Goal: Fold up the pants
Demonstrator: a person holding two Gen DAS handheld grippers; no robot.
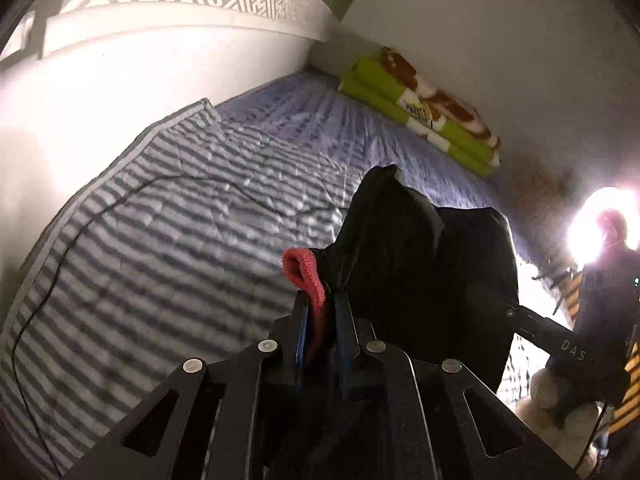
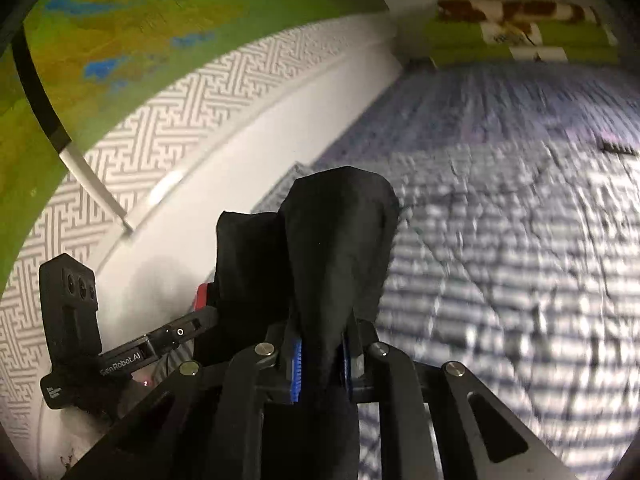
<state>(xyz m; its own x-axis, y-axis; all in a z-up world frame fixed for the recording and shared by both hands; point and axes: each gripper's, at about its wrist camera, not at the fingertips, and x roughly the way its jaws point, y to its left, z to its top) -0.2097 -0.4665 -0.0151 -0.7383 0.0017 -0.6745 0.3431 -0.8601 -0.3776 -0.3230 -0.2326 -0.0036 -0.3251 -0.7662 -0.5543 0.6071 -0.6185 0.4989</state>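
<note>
My left gripper [image 1: 320, 304] clamps red-trimmed edge of black pants [image 1: 420, 248]; right gripper [image 2: 322, 344] clamps other end. Pants hang above striped bedspread [image 1: 168, 232]. Carrying step; I judge next: lower, spread flat.

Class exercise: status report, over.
Left gripper and right gripper both shut on black pants. Pants lifted above striped bed. Nothing in the way.
</note>
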